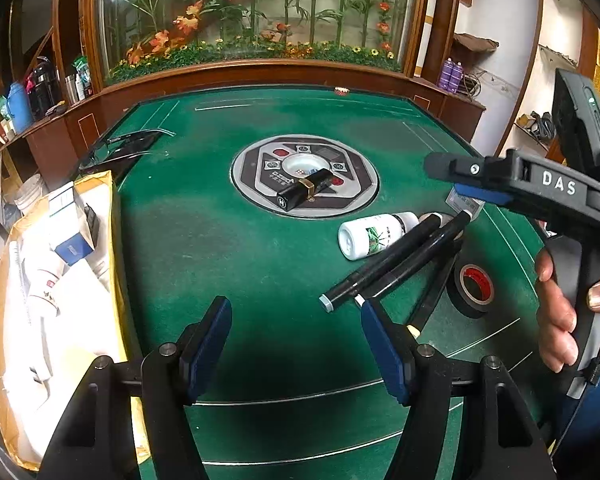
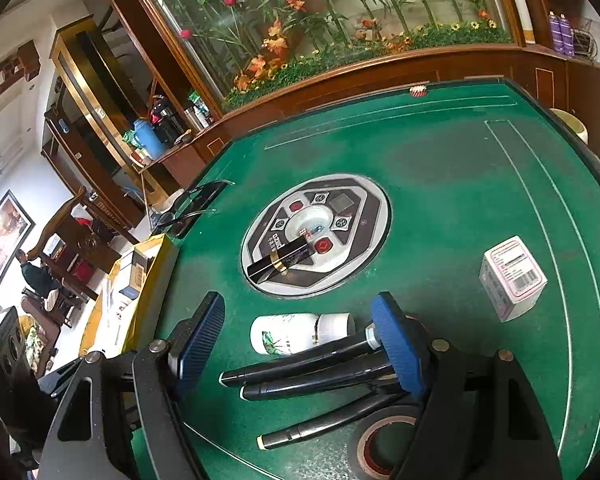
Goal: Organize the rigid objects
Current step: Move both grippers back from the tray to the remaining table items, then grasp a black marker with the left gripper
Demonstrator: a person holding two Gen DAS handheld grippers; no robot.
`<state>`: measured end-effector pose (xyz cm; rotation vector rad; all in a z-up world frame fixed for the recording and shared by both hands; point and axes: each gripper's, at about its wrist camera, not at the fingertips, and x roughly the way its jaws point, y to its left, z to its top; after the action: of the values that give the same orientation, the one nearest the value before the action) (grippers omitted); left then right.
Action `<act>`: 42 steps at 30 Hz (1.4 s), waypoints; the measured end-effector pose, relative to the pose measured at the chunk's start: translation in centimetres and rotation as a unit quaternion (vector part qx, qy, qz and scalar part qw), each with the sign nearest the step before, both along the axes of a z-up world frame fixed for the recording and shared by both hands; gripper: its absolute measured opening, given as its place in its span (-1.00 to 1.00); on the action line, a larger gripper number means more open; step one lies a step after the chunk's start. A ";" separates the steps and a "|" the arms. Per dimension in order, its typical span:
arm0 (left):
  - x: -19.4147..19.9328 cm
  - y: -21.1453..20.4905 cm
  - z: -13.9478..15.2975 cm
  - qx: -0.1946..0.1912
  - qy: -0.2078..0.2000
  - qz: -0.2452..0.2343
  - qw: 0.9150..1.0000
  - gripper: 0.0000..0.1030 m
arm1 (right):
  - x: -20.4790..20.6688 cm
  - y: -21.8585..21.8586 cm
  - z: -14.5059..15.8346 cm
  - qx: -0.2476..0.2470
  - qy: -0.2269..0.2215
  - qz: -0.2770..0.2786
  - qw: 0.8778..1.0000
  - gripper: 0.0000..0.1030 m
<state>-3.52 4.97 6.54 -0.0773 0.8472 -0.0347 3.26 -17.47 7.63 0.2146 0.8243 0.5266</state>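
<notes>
On the green table, a black lipstick tube (image 1: 305, 194) (image 2: 281, 259) lies on the round centre panel (image 1: 356, 204) (image 2: 364, 256). A white bottle (image 1: 374, 235) (image 2: 296, 333) lies on its side beside several black marker pens (image 1: 396, 258) (image 2: 312, 372) and a black tape roll (image 1: 474, 289) (image 2: 376, 446). A small white box (image 2: 512, 278) stands further right. My left gripper (image 1: 296, 344) is open and empty over bare felt. My right gripper (image 2: 300, 340) is open above the bottle and pens; it shows in the left wrist view (image 1: 456, 182).
A yellow cardboard box (image 1: 104, 216) (image 2: 156, 264) with small cartons and white items sits at the table's left edge. A dark clear tray (image 1: 128, 148) (image 2: 196, 204) lies behind it. A wooden cabinet with a flower display stands beyond the far edge.
</notes>
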 end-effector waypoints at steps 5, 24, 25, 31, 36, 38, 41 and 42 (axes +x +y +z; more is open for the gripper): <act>-0.1 0.1 0.0 -0.001 0.001 0.000 1.000 0.37 | 0.0 -0.5 0.5 -0.004 -0.011 -0.011 1.000 0.47; 4.0 -2.9 -1.5 0.006 0.027 -0.074 0.997 0.37 | 1.1 -3.4 0.0 0.014 0.018 -0.063 0.998 0.47; 4.6 -3.4 -1.7 0.019 0.031 -0.080 0.996 0.37 | 1.0 -3.5 0.1 0.015 0.016 -0.065 0.998 0.47; 7.6 -4.9 -2.7 0.054 0.055 -0.106 0.991 -0.10 | 1.2 -4.1 0.3 0.023 0.015 -0.070 0.997 0.47; 9.3 -6.4 -4.0 0.066 0.074 -0.138 0.985 -0.28 | 1.2 -4.2 0.4 0.029 0.017 -0.067 0.997 0.47; 9.6 -6.6 -4.3 0.063 0.074 -0.133 0.986 -0.28 | 1.2 -4.2 0.5 0.031 0.016 -0.067 0.997 0.47; 9.4 -6.4 -4.4 0.041 0.061 -0.118 0.990 -0.54 | 1.2 -4.2 0.5 0.028 0.014 -0.070 0.997 0.47; 9.1 -6.3 -4.4 0.040 0.061 -0.115 0.991 -0.60 | 1.3 -4.2 0.4 0.030 0.016 -0.070 0.997 0.47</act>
<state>5.54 -1.34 2.19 0.0953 0.9749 -0.2135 4.56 -21.69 8.06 0.3344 0.8179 0.4178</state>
